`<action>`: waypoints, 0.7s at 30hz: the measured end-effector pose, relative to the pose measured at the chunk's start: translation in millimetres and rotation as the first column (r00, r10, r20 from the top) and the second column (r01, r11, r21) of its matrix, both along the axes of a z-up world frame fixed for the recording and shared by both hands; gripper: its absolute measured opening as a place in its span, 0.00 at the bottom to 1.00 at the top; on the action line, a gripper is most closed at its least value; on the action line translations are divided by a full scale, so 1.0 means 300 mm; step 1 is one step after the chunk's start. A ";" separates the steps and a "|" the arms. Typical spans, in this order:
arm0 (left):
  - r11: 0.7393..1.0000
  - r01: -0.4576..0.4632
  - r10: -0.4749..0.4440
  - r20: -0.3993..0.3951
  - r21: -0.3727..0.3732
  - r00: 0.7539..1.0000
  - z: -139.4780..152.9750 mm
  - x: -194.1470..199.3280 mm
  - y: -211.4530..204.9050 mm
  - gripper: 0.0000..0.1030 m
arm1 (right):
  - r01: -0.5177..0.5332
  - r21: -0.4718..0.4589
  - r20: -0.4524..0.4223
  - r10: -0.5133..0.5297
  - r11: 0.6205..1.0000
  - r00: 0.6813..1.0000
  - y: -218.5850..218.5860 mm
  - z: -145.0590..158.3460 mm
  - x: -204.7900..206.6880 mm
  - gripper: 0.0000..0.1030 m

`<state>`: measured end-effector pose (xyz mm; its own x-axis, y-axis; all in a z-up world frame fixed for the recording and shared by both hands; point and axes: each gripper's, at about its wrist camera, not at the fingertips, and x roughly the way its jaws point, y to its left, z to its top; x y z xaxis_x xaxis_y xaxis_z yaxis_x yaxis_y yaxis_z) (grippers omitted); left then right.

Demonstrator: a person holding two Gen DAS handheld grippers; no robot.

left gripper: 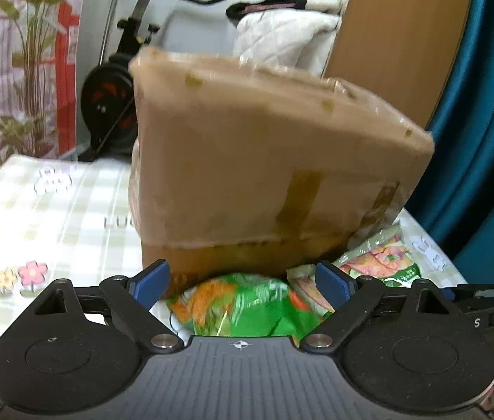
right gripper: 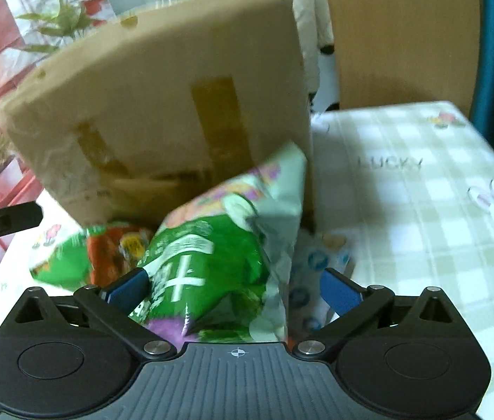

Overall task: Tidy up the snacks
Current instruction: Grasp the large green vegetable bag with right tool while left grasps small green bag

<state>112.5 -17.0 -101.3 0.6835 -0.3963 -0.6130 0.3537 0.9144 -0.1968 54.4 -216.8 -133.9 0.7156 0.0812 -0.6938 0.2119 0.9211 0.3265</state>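
A taped brown cardboard box [left gripper: 264, 161] stands on the checked tablecloth just ahead of both grippers; it also shows in the right wrist view [right gripper: 163, 119]. My left gripper [left gripper: 243, 280] is open, with a green and orange snack bag [left gripper: 243, 308] lying between and below its blue pads. A second pale green bag [left gripper: 383, 259] lies to its right against the box. My right gripper [right gripper: 233, 287] is open around a green and purple snack bag [right gripper: 219, 252] that leans up toward the box. Another green and orange bag [right gripper: 103, 255] lies to its left.
The table [right gripper: 422, 182] with its pale checked cloth stretches right of the box. A plant [left gripper: 33, 52] and an exercise bike [left gripper: 114, 87] stand beyond the table's far edge. A wooden panel [left gripper: 394, 35] and a blue curtain [left gripper: 485, 122] are at right.
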 end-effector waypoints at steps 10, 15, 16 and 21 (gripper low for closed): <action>0.999 -0.034 0.033 -0.065 -0.019 0.997 -0.059 0.041 0.027 0.89 | -0.053 0.061 0.071 0.049 0.997 0.996 -0.004 -0.015 -0.021 0.65; 0.994 -0.089 0.081 -0.109 -0.068 0.991 -0.076 0.062 0.048 0.89 | -0.059 0.038 0.111 0.054 0.998 0.992 0.006 0.015 -0.051 0.55; 0.990 -0.112 0.100 -0.121 -0.088 0.988 -0.076 0.064 0.052 0.89 | -0.057 0.033 0.114 0.052 0.998 0.992 0.009 0.018 -0.058 0.55; 0.960 -0.185 0.130 -0.252 -0.209 0.959 -0.123 0.119 0.062 0.89 | -0.054 0.034 0.121 0.050 0.998 0.991 0.007 0.018 -0.065 0.55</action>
